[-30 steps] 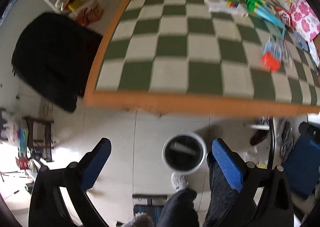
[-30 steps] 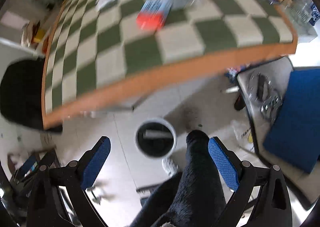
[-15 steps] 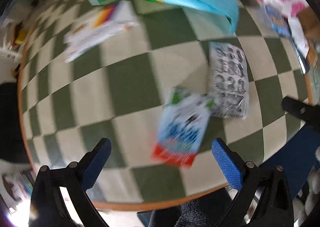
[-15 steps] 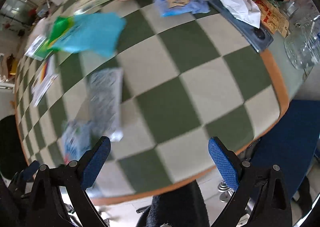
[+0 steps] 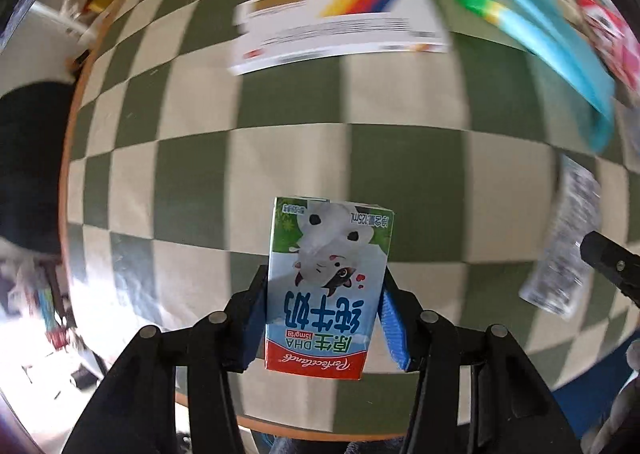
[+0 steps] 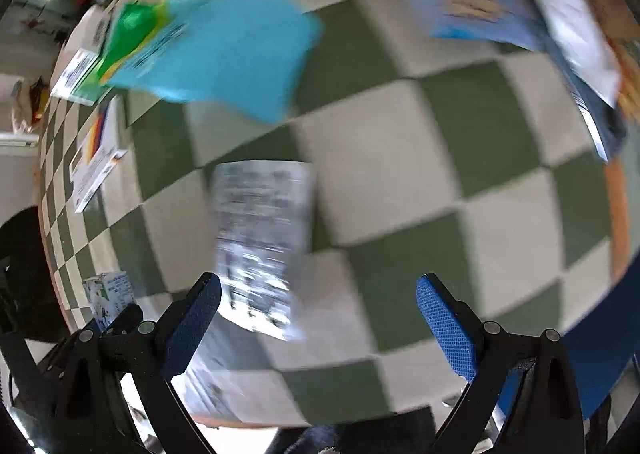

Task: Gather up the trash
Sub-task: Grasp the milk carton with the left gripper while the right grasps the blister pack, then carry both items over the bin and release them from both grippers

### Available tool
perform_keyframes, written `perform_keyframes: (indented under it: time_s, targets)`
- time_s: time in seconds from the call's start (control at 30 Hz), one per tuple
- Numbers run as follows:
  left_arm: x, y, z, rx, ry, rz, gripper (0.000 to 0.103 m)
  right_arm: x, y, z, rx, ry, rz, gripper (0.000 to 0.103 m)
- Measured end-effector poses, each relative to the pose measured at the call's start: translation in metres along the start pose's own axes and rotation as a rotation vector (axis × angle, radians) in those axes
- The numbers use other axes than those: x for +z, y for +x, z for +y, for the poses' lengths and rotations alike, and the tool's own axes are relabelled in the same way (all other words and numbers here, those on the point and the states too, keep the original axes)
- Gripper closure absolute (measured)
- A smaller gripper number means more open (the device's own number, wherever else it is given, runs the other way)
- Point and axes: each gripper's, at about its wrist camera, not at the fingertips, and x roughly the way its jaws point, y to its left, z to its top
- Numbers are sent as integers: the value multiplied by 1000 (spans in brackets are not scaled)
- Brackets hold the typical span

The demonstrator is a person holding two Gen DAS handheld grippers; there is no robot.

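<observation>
Left wrist: tongs (image 5: 324, 318) clamping milk carton (image 5: 326, 286)

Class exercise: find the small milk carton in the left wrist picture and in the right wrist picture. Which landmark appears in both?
Left wrist: the milk carton sits bottom centre, clamped in the left gripper.
Right wrist: the carton is at the lower left edge, small.
Shared landmark: the blurred grey printed wrapper on the checked table.

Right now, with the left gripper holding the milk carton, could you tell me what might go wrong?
1. The left gripper pinches only the lower part of the milk carton; it might tip or slip in transit.
2. The open right gripper hovers over the silver wrapper, which lies flat; its fingers may slide over it.
</observation>
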Motion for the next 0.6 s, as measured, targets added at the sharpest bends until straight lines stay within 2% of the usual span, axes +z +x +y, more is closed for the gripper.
perform_keyframes:
  time_s: [0.1, 0.23, 0.33, 0.47, 0.6]
  targets:
    - [3, 7, 9, 11, -26, 5, 56, 2, 17, 32, -45, -39, 0, 6]
    - [4, 10, 12, 9, -42, 0, 56, -3, 29, 60, -200, -101, -47, 14]
    - [4, 6, 13, 2, -47, -2, 56, -13, 24, 75, -207, -168, -108, 35]
    - [-10, 0, 24, -3, -53, -22, 56, -20, 25, 86, -225, -224, -129, 35]
    - [-20, -16, 37, -19, -63, -61, 56, -26, 19, 82, -187, -214, -134, 35]
